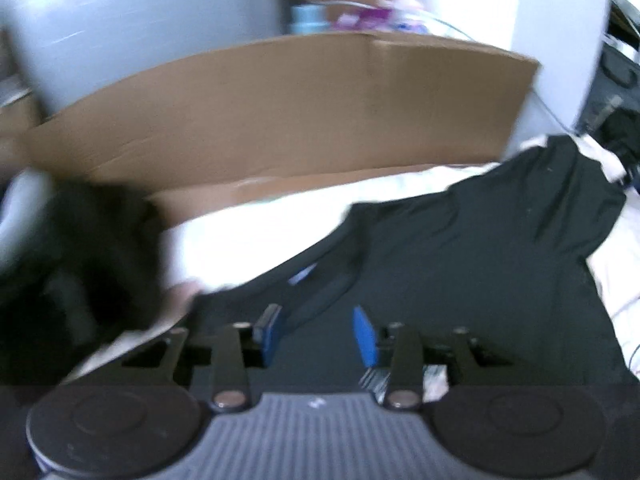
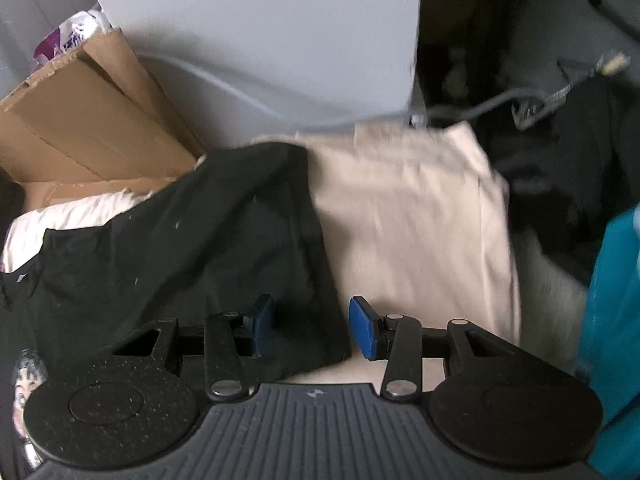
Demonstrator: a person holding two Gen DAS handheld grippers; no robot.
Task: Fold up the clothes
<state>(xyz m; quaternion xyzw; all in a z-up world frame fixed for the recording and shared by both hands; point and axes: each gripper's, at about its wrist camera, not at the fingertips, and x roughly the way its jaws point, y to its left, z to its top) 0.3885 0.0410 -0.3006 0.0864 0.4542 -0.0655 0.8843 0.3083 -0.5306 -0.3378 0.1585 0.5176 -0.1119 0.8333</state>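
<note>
Shirt (image 1: 460, 264), black, soft, rumpled on cream bedding (image 2: 420, 220).

Pale grey wall (image 2: 256, 40) behind, w/ a big brown cardboard sheet (image 1: 280, 112) leaning on it. White bedding (image 1: 248, 232) very bright from light. Right side is dark; a grey cable (image 2: 480, 106) runs there. Teal thing (image 2: 616, 300) at right edge.

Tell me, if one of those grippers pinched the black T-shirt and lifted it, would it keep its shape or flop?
Probably flop: the black T-shirt lies in soft wrinkles, draped over the cream fabric beneath. It looks thin, so likely light. A one-corner lift would probably leave the rest hanging and dragging rather than rising flat.
</note>
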